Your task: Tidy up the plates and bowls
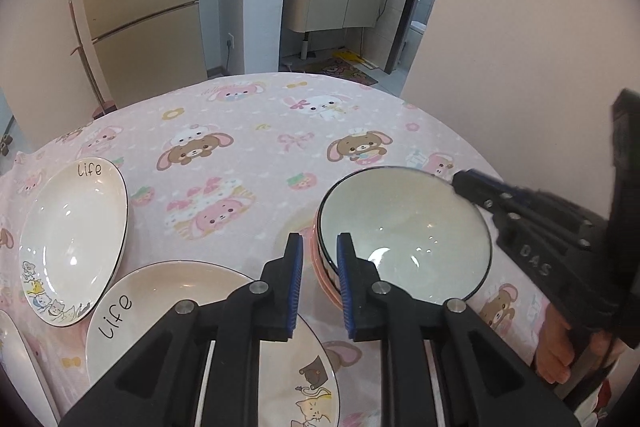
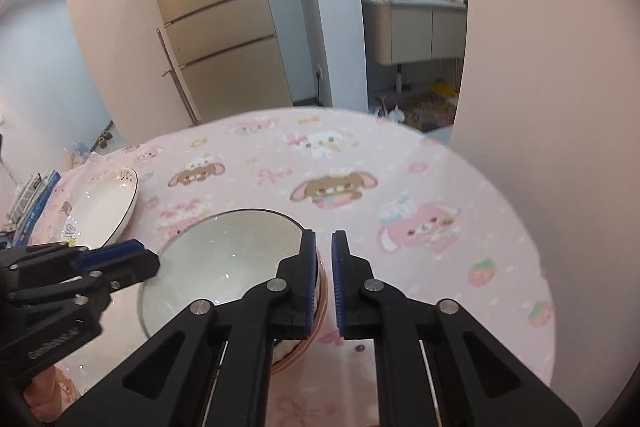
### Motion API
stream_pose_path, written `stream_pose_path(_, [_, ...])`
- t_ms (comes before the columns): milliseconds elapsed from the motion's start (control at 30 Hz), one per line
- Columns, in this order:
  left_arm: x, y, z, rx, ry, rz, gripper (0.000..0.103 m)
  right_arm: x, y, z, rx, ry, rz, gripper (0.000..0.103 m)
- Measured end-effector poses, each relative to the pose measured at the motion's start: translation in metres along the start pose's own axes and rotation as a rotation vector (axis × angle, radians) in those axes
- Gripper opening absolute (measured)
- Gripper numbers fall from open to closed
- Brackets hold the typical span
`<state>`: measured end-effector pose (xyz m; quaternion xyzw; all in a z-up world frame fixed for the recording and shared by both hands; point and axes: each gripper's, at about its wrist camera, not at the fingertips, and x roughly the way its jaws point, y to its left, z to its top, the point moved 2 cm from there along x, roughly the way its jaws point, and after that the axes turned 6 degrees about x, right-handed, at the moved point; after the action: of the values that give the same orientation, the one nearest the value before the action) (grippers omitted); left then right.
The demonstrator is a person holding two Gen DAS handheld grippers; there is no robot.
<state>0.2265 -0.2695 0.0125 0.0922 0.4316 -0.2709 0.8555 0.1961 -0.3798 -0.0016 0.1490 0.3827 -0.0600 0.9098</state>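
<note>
The glazed bowl [image 1: 404,231] looks stiff, slippery and breakable, best pinched at its rim, where the left gripper [image 1: 318,259] straddles it loosely and the right gripper [image 2: 323,267] clamps it.

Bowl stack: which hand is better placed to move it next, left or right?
Right, probably. The right tongs are shut on the far rim of the bowl stack. The left tongs only straddle the near rim, with a visible gap and no pinch.

Soft even indoor light, fisheye-bent dark edges, glare on bowl [image 1: 404,235]
</note>
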Motion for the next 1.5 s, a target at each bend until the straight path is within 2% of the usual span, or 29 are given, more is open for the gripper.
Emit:
stream_pose_path(300, [-0.006, -0.002, -0.004, 0.018, -0.009, 0.000, 0.025, -0.024, -0.001, -0.006, 0.005, -0.049, 0.059, 0.007])
stream_pose_path(333, [-0.006, -0.004, -0.006, 0.022, -0.001, -0.010, 0.025, -0.028, 0.000, -0.009, -0.002, -0.050, 0.072, 0.007])
stream_pose_path(400, [-0.002, -0.005, -0.010, -0.001, 0.037, -0.079, 0.018, -0.031, 0.002, -0.016, -0.008, -0.036, 0.104, 0.007])
stream_pose_path(500, [-0.001, -0.007, -0.012, 0.009, 0.039, -0.063, 0.018, -0.031, 0.006, -0.026, -0.013, -0.008, 0.158, 0.007])
stream_pose_path(600, [-0.003, -0.008, -0.011, 0.008, 0.034, -0.053, 0.018, -0.032, 0.012, -0.031, -0.032, -0.024, 0.133, 0.007])
stream_pose_path(667, [-0.009, -0.009, -0.011, 0.012, 0.016, -0.057, 0.018, -0.035, 0.014, -0.030, -0.032, -0.033, 0.113, 0.007])
stream_pose_path(867, [-0.041, -0.006, -0.011, 0.034, -0.091, 0.008, 0.019, -0.051, 0.014, -0.028, -0.027, -0.074, 0.103, 0.007])
stream_pose_path(933, [-0.052, -0.002, -0.014, 0.014, -0.098, 0.021, 0.030, -0.059, 0.017, -0.028, -0.032, -0.090, 0.114, 0.007])
stream_pose_path(1000, [-0.063, 0.001, -0.017, -0.006, -0.119, 0.008, 0.078, -0.069, 0.022, -0.028, -0.041, -0.112, 0.122, 0.008])
stream_pose_path(1033, [-0.071, 0.003, -0.019, -0.010, -0.152, 0.000, 0.084, -0.074, 0.025, -0.028, -0.049, -0.125, 0.126, 0.008])
stream_pose_path(1067, [-0.084, 0.004, -0.022, -0.007, -0.199, 0.016, 0.086, -0.079, 0.028, -0.028, -0.056, -0.140, 0.129, 0.009])
stream_pose_path(1133, [-0.100, 0.004, -0.026, 0.014, -0.246, 0.064, 0.086, -0.090, 0.036, -0.028, -0.074, -0.176, 0.135, 0.016])
stream_pose_path(1167, [-0.112, 0.005, -0.028, 0.026, -0.279, 0.085, 0.086, -0.095, 0.040, -0.029, -0.083, -0.192, 0.140, 0.025])
stream_pose_path(1200, [-0.122, 0.005, -0.031, 0.030, -0.312, 0.100, 0.086, -0.100, 0.044, -0.030, -0.090, -0.209, 0.149, 0.039])
stream_pose_path(1267, [-0.143, 0.007, -0.037, 0.033, -0.388, 0.137, 0.086, -0.110, 0.050, -0.031, -0.093, -0.249, 0.170, 0.053])
stream_pose_path(1333, [-0.164, 0.010, -0.044, 0.036, -0.464, 0.163, 0.087, -0.120, 0.057, -0.033, -0.094, -0.292, 0.175, 0.056])
stream_pose_path(1400, [-0.184, 0.018, -0.052, 0.014, -0.539, 0.159, 0.091, -0.128, 0.064, -0.034, -0.110, -0.330, 0.155, 0.069])
stream_pose_path(1467, [-0.202, 0.026, -0.062, -0.017, -0.616, 0.163, 0.092, -0.134, 0.071, -0.036, -0.129, -0.364, 0.141, 0.070])
stream_pose_path(1500, [-0.208, 0.029, -0.064, -0.018, -0.640, 0.165, 0.096, -0.136, 0.074, -0.037, -0.136, -0.375, 0.137, 0.071])
